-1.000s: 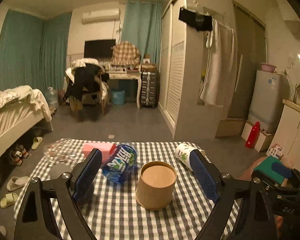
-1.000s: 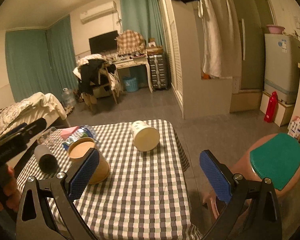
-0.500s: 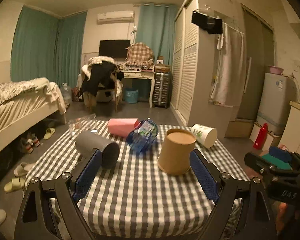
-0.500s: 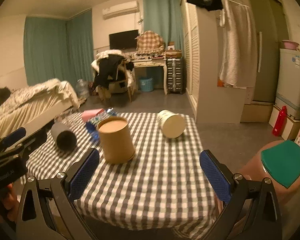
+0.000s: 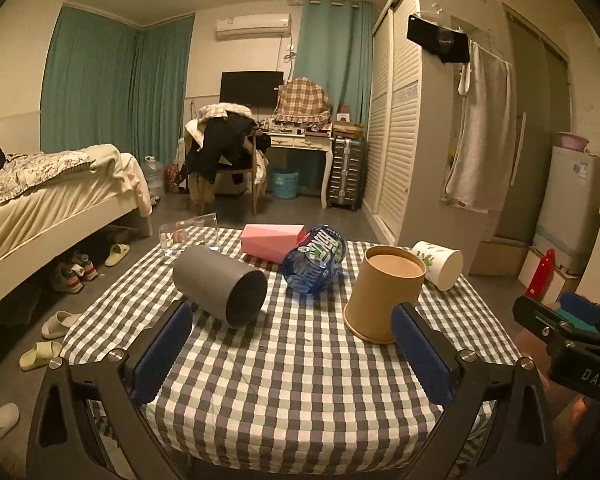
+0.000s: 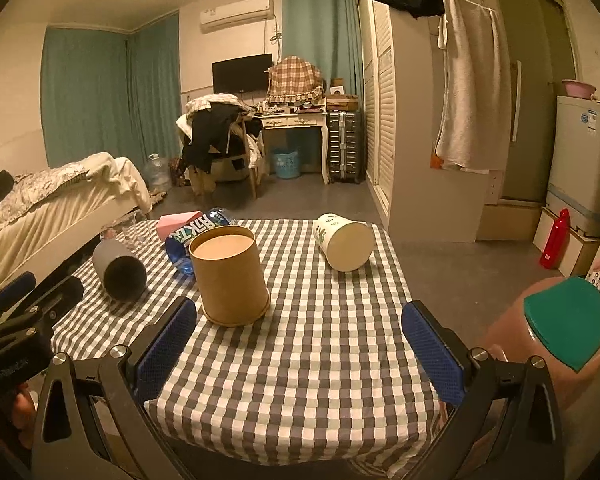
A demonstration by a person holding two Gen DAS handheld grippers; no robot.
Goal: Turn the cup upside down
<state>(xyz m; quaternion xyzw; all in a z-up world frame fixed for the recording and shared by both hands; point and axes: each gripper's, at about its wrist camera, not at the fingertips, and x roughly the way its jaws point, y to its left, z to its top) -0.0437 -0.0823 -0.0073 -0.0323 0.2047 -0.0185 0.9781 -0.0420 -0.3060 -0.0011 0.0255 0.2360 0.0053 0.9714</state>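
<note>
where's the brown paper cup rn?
The brown paper cup stands upside down on the checked table, left of centre in the right wrist view, between the grey cup lying on its side and the white cup, just in front of the blue bottle.

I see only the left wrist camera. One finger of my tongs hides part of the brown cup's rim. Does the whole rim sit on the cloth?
Observer: Yes. The brown cup stands mouth down, its whole rim on the checked cloth.
Operator: Are the right tongs open?
Observer: The right tongs are open, nothing between them.
Operator: What stands right of the table?
Observer: A pink stool with a green seat.
</note>
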